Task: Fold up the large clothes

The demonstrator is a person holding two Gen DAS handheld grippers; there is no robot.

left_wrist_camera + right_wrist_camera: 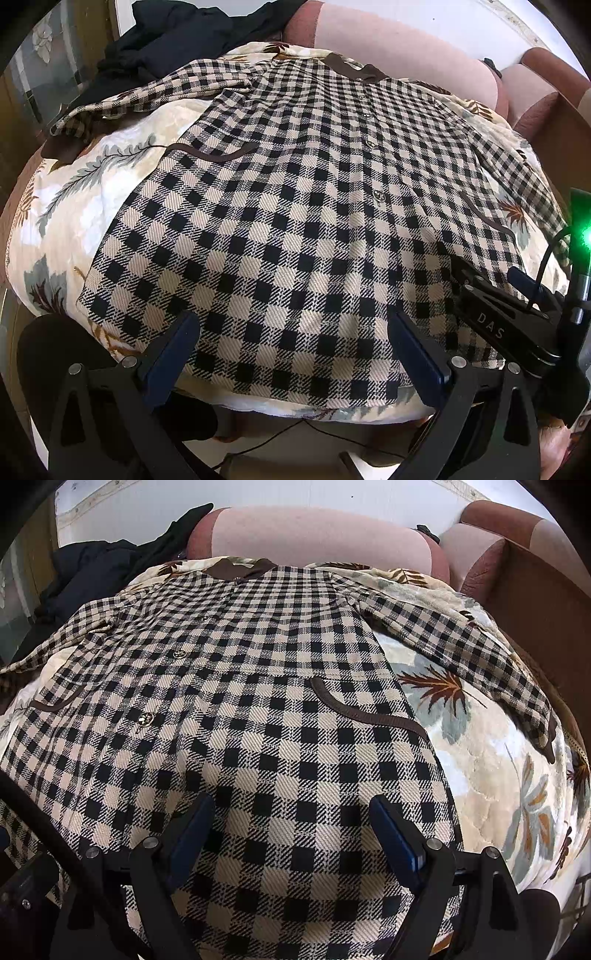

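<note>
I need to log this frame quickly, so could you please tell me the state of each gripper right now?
Left gripper: open, holding nothing, over the hem of the checked jacket.
Right gripper: open, holding nothing, over the same jacket.

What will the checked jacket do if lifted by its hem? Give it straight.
The jacket will likely sag and drape: its sleeve already follows the quilt. The thick-looking weave suggests some weight for its size. Probably not slippery; the coarse twill should hold between the open left gripper and right gripper.
</note>
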